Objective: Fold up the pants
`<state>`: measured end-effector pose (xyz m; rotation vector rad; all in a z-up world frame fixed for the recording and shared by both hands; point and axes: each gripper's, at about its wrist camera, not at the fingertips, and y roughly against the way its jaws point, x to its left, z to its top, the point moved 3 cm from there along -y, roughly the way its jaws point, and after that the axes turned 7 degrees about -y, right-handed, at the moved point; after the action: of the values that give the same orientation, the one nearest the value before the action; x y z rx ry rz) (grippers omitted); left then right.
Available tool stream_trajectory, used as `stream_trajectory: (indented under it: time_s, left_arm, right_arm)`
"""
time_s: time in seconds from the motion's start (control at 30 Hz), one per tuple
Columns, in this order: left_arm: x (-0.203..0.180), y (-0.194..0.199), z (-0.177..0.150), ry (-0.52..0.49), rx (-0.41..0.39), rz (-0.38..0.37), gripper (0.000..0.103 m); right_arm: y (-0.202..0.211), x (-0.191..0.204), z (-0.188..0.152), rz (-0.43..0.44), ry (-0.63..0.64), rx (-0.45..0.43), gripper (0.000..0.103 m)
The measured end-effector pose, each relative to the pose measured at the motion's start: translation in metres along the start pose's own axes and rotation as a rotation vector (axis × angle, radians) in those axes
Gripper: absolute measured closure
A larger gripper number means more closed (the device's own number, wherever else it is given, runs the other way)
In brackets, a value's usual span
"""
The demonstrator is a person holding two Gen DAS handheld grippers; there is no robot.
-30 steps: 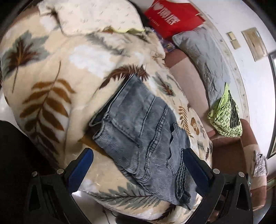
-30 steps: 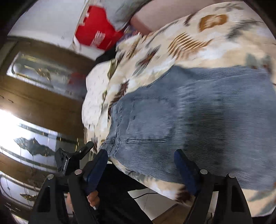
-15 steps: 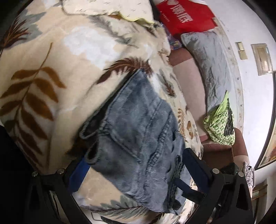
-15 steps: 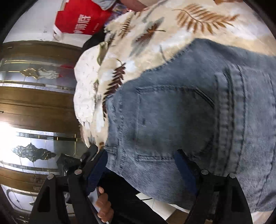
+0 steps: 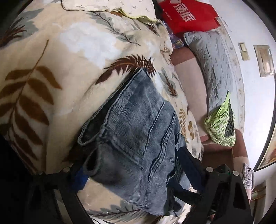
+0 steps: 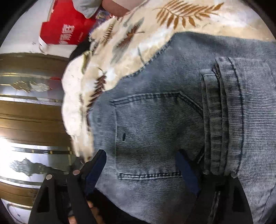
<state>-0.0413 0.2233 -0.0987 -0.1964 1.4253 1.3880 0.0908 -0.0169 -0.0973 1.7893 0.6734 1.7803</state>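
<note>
Folded blue-grey corduroy pants (image 5: 138, 134) lie on a cream blanket with leaf prints (image 5: 51, 69). In the left wrist view my left gripper (image 5: 132, 170) is open, its jaws wide on either side of the near end of the folded pants, the cloth lying between them. In the right wrist view the pants (image 6: 163, 120) fill the frame, back pocket up. My right gripper (image 6: 143, 165) is open, its jaws straddling the pocket's lower edge and close to the cloth. The other gripper's black frame shows at lower left there.
A red box (image 5: 188, 15) and a grey pillow (image 5: 212, 63) lie beyond the blanket on a brown sofa (image 5: 186, 77). A green patterned cloth (image 5: 220, 125) sits at the right. A wooden cabinet with mirrored panels (image 6: 25, 120) stands at the left in the right wrist view.
Both grippers have moved in closer to the pants. The pants now lie between the jaws of each gripper. The jaws stay wide.
</note>
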Motion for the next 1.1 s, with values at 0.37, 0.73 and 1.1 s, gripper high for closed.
stream_trajectory:
  time_s: [0.37, 0.73, 1.1]
  left_arm:
    - [-0.015, -0.005, 0.004, -0.109, -0.023, 0.153, 0.093]
    - [-0.135, 0.017, -0.019, -0.506, -0.163, 0.184, 0.094]
    - [-0.262, -0.059, -0.141, -0.942, -0.055, 0.13, 0.095]
  right_arm:
    - [0.001, 0.007, -0.002, 0.001, -0.005, 0.006, 0.018]
    - [0.177, -0.086, -0.025, 0.014, -0.032, -0.407, 0.018]
    - [0.287, -0.184, -0.046, 0.143, -0.197, -0.627, 0.018]
